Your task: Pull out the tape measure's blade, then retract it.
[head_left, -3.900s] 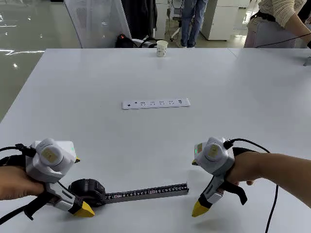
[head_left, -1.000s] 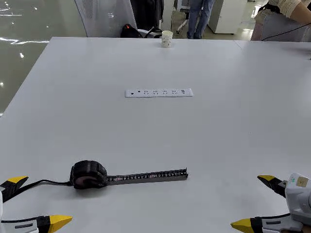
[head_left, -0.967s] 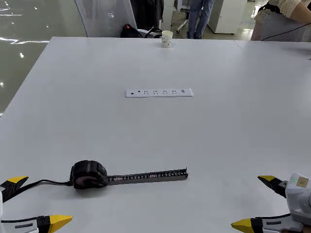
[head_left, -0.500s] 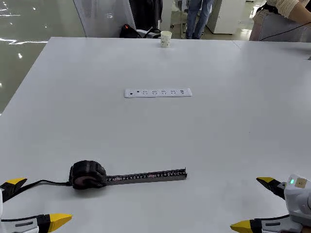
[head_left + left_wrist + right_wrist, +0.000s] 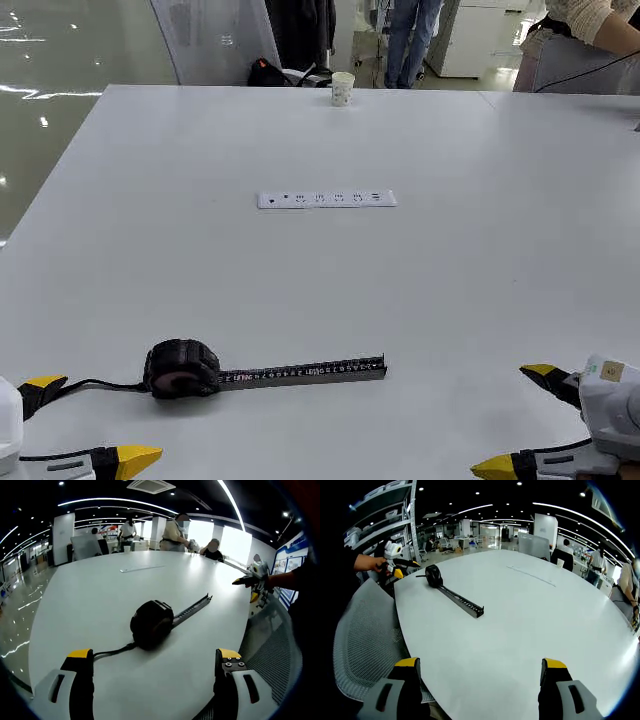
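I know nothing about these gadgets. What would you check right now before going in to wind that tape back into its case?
1. The blade is out of the tape measure: ok, it lies extended flat on the table.
2. The left gripper is ready: ok, jaws open, empty, aimed at the tape measure.
3. The right gripper is ready: ok, jaws open, empty, apart from the blade.
4. The way is clear: ok, the power strip and paper cup sit far off.
5. Blade lock on or off: cannot tell.
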Demonstrator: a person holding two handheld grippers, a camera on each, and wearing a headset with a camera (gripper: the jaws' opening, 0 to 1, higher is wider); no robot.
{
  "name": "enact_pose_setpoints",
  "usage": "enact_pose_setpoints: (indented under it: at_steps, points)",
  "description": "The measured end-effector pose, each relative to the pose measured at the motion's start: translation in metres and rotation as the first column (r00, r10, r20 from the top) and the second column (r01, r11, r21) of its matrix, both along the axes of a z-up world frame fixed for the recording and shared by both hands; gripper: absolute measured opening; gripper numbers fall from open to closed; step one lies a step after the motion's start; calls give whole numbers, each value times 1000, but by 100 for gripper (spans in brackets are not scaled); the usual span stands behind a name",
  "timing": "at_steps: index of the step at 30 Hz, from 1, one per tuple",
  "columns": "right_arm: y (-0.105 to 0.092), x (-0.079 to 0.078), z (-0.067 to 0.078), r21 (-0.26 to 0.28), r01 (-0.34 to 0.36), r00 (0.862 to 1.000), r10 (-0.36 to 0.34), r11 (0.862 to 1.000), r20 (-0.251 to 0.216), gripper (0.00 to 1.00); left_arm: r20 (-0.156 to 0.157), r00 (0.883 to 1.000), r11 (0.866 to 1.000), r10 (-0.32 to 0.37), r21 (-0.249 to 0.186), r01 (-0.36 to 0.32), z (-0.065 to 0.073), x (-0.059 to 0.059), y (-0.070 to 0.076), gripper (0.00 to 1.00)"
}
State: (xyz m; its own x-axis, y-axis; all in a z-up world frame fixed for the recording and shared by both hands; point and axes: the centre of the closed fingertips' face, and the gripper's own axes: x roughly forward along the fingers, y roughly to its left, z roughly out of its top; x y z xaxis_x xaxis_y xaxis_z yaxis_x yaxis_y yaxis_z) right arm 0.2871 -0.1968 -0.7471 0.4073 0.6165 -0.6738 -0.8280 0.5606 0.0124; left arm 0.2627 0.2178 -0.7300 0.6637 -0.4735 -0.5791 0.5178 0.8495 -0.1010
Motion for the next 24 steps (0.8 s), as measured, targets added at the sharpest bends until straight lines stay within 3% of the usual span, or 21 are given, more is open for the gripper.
enact_pose_setpoints:
  at_steps: [3, 8, 13, 18, 24]
  points:
    - [1, 5, 2, -21, -33, 999, 33, 999, 0, 99, -19, 1000, 1000, -6, 1, 6, -2, 1, -4, 99]
    - [9, 13, 7, -32, -79, 997, 79, 996, -5, 99, 0, 1000, 1000, -2, 5, 2, 1, 7, -9, 99]
    - [18, 20, 9, -56, -129, 992, 129, 990, -1, 99, -8, 1000, 999, 11, -40, -11, 4, 14, -19, 99]
    - [25, 29, 12, -93, -181, 983, 183, 979, 9, 99, 1, 1000, 999, 27, -24, -27, 6, 22, -25, 99]
    - [29, 40, 15, -129, -218, 975, 221, 967, 5, 99, -23, 1000, 999, 20, -28, -20, 6, 27, -37, 99]
